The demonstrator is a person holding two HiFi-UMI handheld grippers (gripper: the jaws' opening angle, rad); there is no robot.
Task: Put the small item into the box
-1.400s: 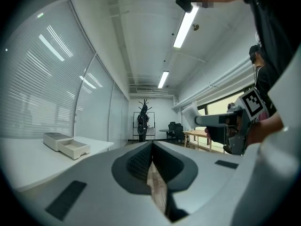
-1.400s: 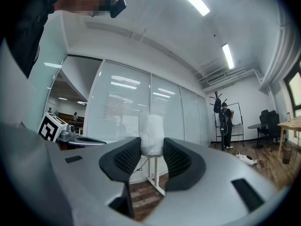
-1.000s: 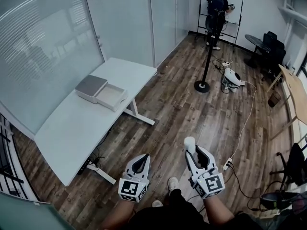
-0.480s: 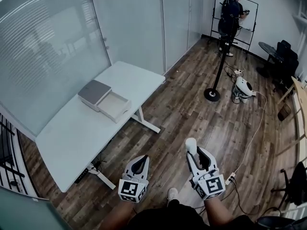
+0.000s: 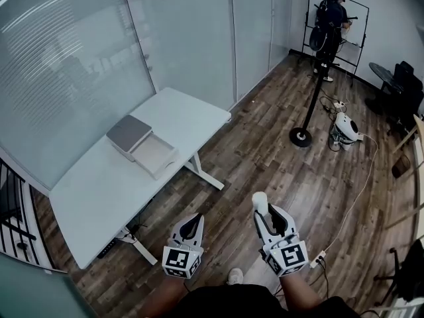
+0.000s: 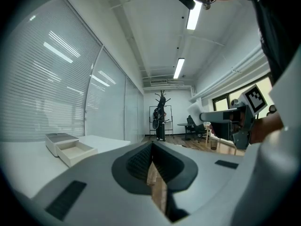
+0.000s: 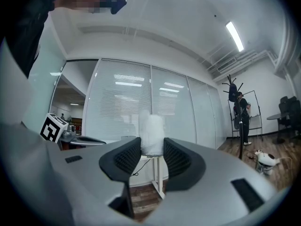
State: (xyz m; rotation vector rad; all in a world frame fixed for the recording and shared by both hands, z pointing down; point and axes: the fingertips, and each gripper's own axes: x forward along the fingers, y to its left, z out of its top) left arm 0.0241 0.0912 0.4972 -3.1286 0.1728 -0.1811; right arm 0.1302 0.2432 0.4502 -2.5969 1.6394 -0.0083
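My right gripper (image 5: 264,212) grips the small white item (image 7: 151,133), lower centre of head view; it looks soft, light & fluffy, so I think a gentle hold at its middle is enough. Left gripper (image 5: 193,225) is closed, w/ nothing inside. The box (image 5: 129,132), upper left on the table (image 5: 93,197), has its drawer (image 5: 156,156) pulled out, seemingly empty.
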